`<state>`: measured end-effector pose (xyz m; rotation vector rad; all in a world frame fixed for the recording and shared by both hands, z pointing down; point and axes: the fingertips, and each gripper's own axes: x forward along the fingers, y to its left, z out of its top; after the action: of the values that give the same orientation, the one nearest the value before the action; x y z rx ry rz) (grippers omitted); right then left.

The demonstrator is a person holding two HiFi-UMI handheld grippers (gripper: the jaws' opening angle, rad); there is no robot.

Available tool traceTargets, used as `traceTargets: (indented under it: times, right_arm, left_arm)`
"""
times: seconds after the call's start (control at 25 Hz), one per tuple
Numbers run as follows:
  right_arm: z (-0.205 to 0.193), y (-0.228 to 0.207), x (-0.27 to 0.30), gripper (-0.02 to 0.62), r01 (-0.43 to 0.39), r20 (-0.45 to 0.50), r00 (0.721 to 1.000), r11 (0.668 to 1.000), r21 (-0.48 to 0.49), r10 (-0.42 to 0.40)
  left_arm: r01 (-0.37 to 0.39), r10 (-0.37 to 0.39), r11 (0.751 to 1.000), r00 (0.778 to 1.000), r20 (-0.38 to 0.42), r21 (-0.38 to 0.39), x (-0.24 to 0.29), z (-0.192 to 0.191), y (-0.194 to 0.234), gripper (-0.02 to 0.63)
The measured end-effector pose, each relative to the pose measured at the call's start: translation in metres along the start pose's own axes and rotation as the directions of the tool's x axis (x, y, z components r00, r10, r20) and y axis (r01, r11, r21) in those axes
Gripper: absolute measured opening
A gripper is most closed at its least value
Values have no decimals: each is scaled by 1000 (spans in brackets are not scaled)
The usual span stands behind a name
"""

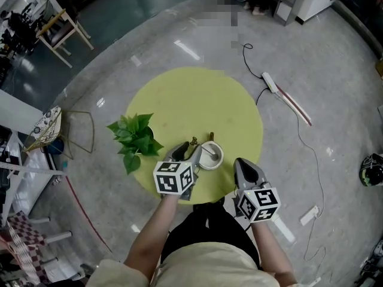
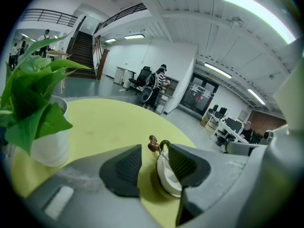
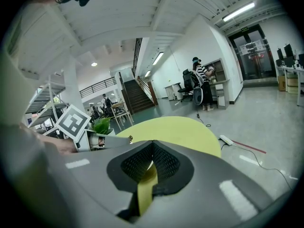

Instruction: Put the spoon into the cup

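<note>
We find the spoon already in the cup: its bowl is down inside, and its thin handle leans out over the rim on the far left side. In the left gripper view the handle ends in a small brown ornament above the white cup. A dark hooked piece shows just beside that ornament; we cannot tell what it belongs to.

The cup stands upright on the round yellow-green table, close to its near edge and a little right of the middle.

The left gripper lies just left of the cup. In its own view the left gripper has its jaws wide apart. The cup and spoon handle sit ahead in the gap, partly behind the right-hand pad, and neither pad presses on anything. We record this claw as empty.

The right gripper is at the table's near edge, right of the cup and apart from it. In its own view the right gripper has its ribbed pads drawn together with nothing between them.

Each gripper carries a cube with black-and-white square markers, and we read no lettering on them.

A leafy plant in a white pot stands near the table's left edge, well apart from the cup.
</note>
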<state>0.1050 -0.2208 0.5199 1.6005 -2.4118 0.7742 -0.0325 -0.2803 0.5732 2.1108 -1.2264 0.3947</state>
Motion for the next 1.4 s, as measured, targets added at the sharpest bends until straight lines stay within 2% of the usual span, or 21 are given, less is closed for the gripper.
traceTargets:
  times: [0.56, 1.0, 1.4]
  right_arm:
    - [-6, 24, -18, 0, 8, 22, 1000, 1000, -14, -8]
    - [-17, 42, -38, 0, 36, 41, 999, 999, -13, -36]
    - [-24, 56, -54, 0, 65, 65, 996, 998, -22, -63]
  left_arm:
    - [-5, 5, 999, 1000, 0, 49, -34, -13, -1, 169]
    - [-4, 3, 997, 1000, 14, 83, -62, -22, 0, 92]
    - [38, -43, 992, 998, 34, 123, -85, -27, -13, 34]
